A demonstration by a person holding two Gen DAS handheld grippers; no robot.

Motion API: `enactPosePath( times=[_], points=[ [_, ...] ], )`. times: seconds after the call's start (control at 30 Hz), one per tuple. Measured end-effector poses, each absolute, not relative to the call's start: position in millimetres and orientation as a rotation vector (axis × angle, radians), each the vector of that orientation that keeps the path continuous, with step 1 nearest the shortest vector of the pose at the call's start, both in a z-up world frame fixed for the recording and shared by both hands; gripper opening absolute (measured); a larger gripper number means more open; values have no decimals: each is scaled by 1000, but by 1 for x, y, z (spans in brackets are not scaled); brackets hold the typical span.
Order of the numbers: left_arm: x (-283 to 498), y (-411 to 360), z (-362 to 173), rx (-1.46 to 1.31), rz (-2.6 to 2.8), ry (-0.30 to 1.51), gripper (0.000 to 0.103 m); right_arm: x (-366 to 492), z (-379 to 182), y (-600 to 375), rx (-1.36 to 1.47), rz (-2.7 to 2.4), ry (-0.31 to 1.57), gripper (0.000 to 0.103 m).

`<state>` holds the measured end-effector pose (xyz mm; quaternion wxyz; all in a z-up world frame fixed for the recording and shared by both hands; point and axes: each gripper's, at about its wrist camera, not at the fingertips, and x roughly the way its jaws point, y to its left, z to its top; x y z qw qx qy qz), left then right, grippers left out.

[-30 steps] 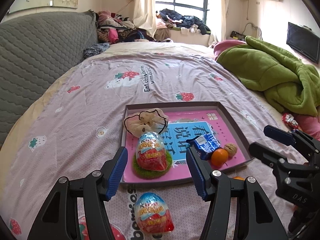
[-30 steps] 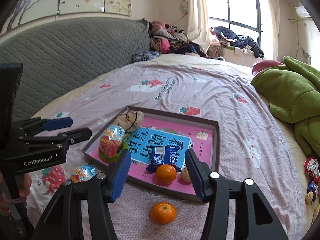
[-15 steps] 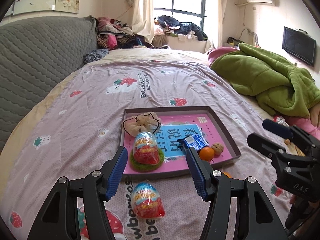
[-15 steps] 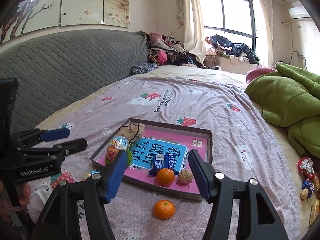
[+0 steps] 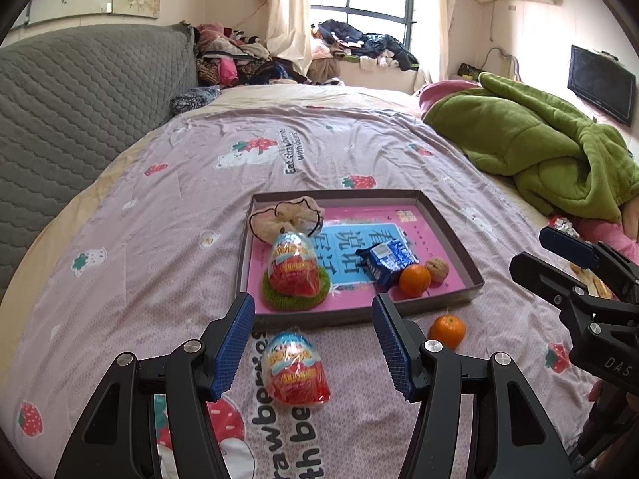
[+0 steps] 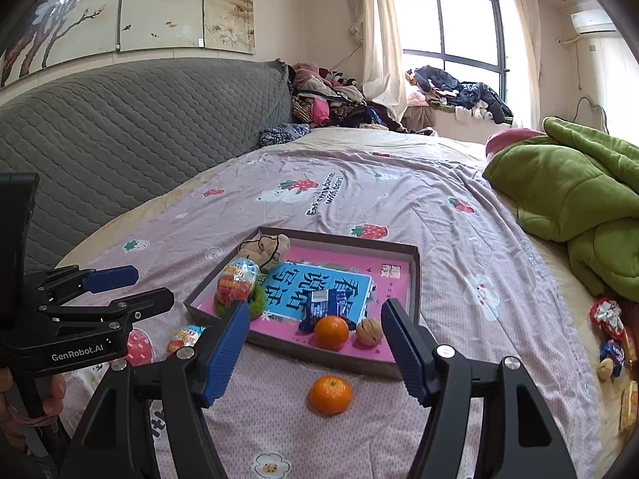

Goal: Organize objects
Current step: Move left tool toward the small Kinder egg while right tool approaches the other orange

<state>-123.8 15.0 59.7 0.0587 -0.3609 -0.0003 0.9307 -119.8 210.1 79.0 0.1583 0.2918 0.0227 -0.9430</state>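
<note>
A shallow brown tray (image 5: 451,231) (image 6: 415,279) with a pink and blue bottom lies on the bed. In it are a wrapped chocolate egg (image 5: 293,265) on a green knitted coaster (image 5: 297,299), a beige scrunchie (image 5: 287,217), a blue snack pack (image 5: 385,261), a tangerine (image 5: 414,279) and a walnut (image 5: 436,268). A second wrapped egg (image 5: 297,371) (image 6: 183,337) and a second tangerine (image 5: 447,329) (image 6: 330,395) lie on the sheet before the tray. My left gripper (image 5: 313,345) is open above the loose egg. My right gripper (image 6: 315,353) is open above the loose tangerine.
A green blanket (image 5: 539,147) is heaped at the right. A grey quilted headboard (image 5: 72,111) runs along the left. Clothes (image 5: 247,60) pile at the far end by the window. Candy wrappers (image 6: 609,331) lie at the right bed edge.
Both grippers have drawn back and up from the tray, so the tray looks smaller and the loose egg and tangerine show more fully. Both stay open and empty.
</note>
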Motion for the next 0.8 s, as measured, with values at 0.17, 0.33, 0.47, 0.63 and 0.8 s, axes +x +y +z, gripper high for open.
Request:
enactPosePath(
  times=[0.17,0.33,0.47,0.63,0.8],
  points=[
    [-119,12,56,-1111,2819,-11,63,-111,74,212,842,-2699,62,68],
    [-114,12,52,-1127,2814,-14,63,-105,68,217,852,-2705,55,68],
    [-113,13,49,-1141,2807,-12,63,-103,62,220,872,-2708,51,68],
    [-114,14,45,-1158,2800,-1,63,-103,54,219,903,-2703,54,68],
    [-117,14,35,-1200,2789,-5,63,-104,46,217,931,-2694,66,68]
  ],
)
